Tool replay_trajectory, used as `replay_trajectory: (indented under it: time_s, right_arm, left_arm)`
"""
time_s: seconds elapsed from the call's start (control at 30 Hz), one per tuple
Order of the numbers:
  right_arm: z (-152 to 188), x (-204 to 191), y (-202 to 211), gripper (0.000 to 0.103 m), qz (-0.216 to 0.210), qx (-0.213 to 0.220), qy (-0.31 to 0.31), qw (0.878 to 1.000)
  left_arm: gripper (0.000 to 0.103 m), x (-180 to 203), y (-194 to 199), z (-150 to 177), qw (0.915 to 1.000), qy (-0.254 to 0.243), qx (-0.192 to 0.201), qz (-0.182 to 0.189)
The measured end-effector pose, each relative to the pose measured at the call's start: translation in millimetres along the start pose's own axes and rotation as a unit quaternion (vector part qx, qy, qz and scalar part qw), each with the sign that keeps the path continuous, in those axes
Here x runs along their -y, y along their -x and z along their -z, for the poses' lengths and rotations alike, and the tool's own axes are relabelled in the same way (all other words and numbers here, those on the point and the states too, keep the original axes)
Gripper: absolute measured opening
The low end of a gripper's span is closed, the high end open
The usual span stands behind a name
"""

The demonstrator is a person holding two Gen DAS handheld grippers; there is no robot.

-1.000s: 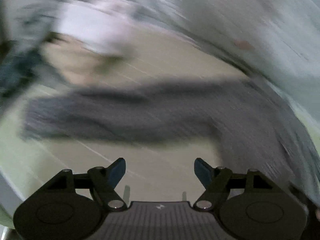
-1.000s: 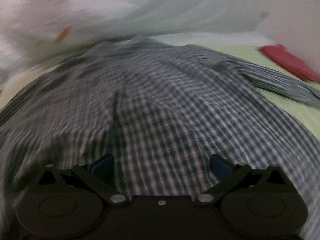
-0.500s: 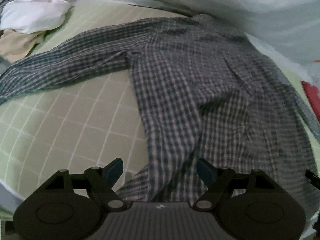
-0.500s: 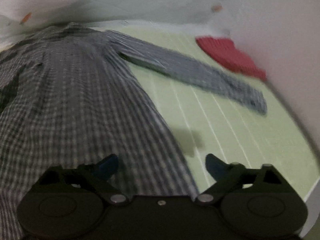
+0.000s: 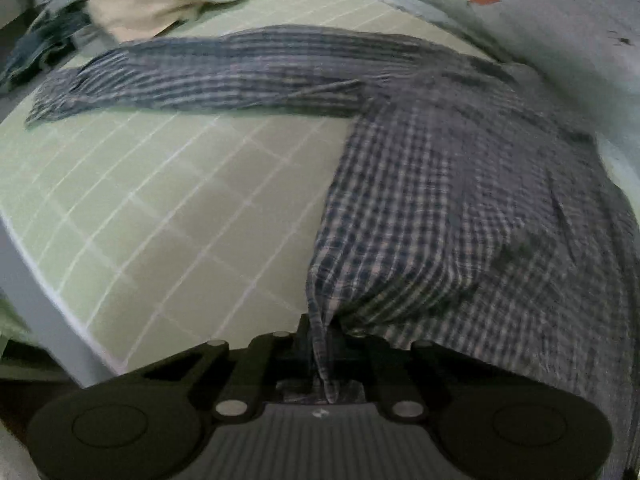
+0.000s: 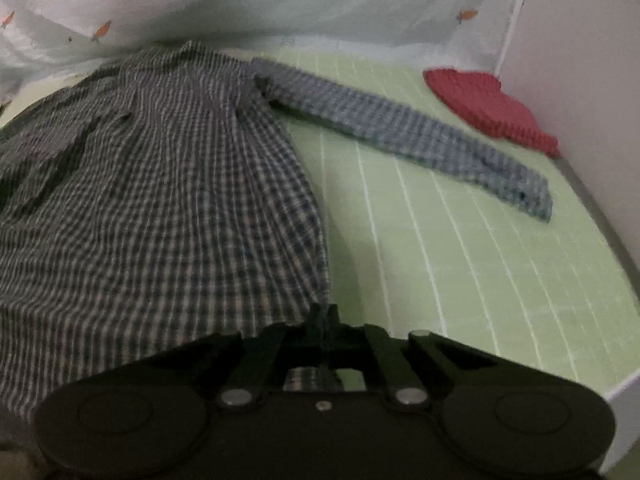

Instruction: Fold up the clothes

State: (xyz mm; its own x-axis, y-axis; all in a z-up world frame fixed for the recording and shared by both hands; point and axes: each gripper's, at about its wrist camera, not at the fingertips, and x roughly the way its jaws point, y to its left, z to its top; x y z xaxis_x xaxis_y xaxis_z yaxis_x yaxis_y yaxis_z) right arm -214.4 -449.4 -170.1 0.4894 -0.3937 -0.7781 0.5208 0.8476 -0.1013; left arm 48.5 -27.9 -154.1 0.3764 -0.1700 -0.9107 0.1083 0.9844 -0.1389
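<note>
A blue-and-white checked shirt [image 5: 460,200] lies spread on a pale green gridded mat [image 5: 160,200]. One sleeve [image 5: 224,72] stretches away to the left. My left gripper [image 5: 320,332] is at the shirt's lower left corner, its jaws closing, with a fold of the hem pinched between them. In the right wrist view the same shirt [image 6: 160,184] fills the left half, and its other sleeve [image 6: 400,132] reaches right. My right gripper [image 6: 323,316] is shut on the lower right corner of the hem.
A pile of white and beige clothes [image 5: 160,0] and a dark garment [image 5: 36,48] lie at the mat's far left. A red knitted piece [image 6: 488,108] sits by the wall [image 6: 580,80]. Pale fabric with carrot prints [image 6: 280,0] hangs behind. The mat's edge [image 5: 44,288] drops off at left.
Both grippers were open above the shirt. They have moved out to its two lower corners and shut on the hem.
</note>
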Motion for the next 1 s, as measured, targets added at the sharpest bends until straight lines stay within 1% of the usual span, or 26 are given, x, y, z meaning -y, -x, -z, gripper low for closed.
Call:
replay_trajectory:
  time_s: [0.03,0.07,0.1,0.13,0.17,0.2,0.23,0.27,0.3,0.33,0.37,0.4,0.43,0.5,0.53,0.57,0.63,0.73,0.8,0.87,0.9,1.0]
  right_arm:
    - [4,-1,-1,0.002,0.001,-0.018,0.004,1.000]
    - [8,-1,-3,0.003,0.002,-0.035,0.008,0.999]
    - [8,-2,-2,0.004,0.004,-0.035,0.014,0.999]
    - [8,-4,-1,0.013,0.005,-0.034,0.019,0.999]
    - [2,-4,-1,0.031,0.012,-0.028,0.018,0.999]
    - [-4,-4,-2,0.043,0.019,-0.022,0.016,0.999]
    - [-10,-5,-2,0.059,0.026,-0.016,0.015,0.999]
    - [-16,-3,-2,0.062,0.028,-0.004,0.010,1.000]
    - [-26,-5,-4,0.063,0.027,0.006,0.005,1.000]
    - [-36,-8,-6,0.067,0.027,0.016,0.000,1.000]
    - [-50,-15,-13,0.072,0.019,0.026,0.004,0.999]
    - [-63,-23,-20,0.083,0.011,0.035,0.007,0.999]
    - [-76,-30,-27,0.087,0.003,0.044,0.011,0.999]
    - [-103,-45,-41,0.087,-0.013,0.063,0.018,0.998]
    - [-119,-53,-52,0.087,-0.024,0.064,0.018,0.998]
    - [-135,-63,-62,0.087,-0.037,0.068,0.012,0.997]
    - [-173,-80,-84,0.087,-0.077,0.084,-0.014,0.993]
    - [-232,-106,-125,0.087,-0.128,0.096,-0.041,0.986]
    - [-270,-123,-158,0.087,-0.158,0.102,-0.057,0.981]
    - [-306,-137,-196,0.087,-0.179,0.100,-0.065,0.977]
    - [-322,-144,-214,0.087,-0.182,0.099,-0.063,0.976]
    - [-364,-164,-260,0.087,-0.185,0.088,-0.043,0.978]
  left_arm:
    - [0.017,-2,0,1,1.0000,0.002,-0.001,-0.007]
    - [0.020,-3,1,1,0.9999,0.005,-0.001,-0.013]
    - [0.026,-3,4,2,0.9998,-0.001,0.008,-0.018]
    - [0.033,-2,9,1,0.9996,-0.007,0.018,-0.022]
    - [0.037,-1,14,0,0.9992,-0.013,0.029,-0.025]
    - [0.048,2,19,-3,0.9983,-0.023,0.043,-0.031]
    - [0.060,5,23,-7,0.9973,-0.033,0.056,-0.036]
    - [0.066,8,27,-11,0.9959,-0.043,0.068,-0.040]
    - [0.074,13,31,-17,0.9939,-0.058,0.082,-0.044]
    - [0.076,17,33,-24,0.9921,-0.074,0.093,-0.041]
    - [0.077,22,35,-31,0.9899,-0.090,0.103,-0.038]
    - [0.080,29,32,-42,0.9878,-0.106,0.109,-0.033]
    - [0.085,35,27,-53,0.9855,-0.124,0.114,-0.026]
    - [0.086,48,16,-75,0.9797,-0.158,0.122,-0.012]
    - [0.086,53,9,-87,0.9779,-0.171,0.121,-0.007]
    - [0.086,60,-1,-100,0.9762,-0.180,0.120,-0.001]
    - [0.086,78,-22,-131,0.9732,-0.194,0.123,0.018]
    - [0.086,114,-59,-182,0.9674,-0.209,0.131,0.059]
    - [0.086,143,-87,-216,0.9607,-0.222,0.141,0.089]
    - [0.087,170,-111,-241,0.9549,-0.232,0.154,0.104]
    - [0.087,184,-124,-255,0.9528,-0.234,0.159,0.110]
    - [0.087,225,-165,-295,0.9516,-0.230,0.147,0.141]
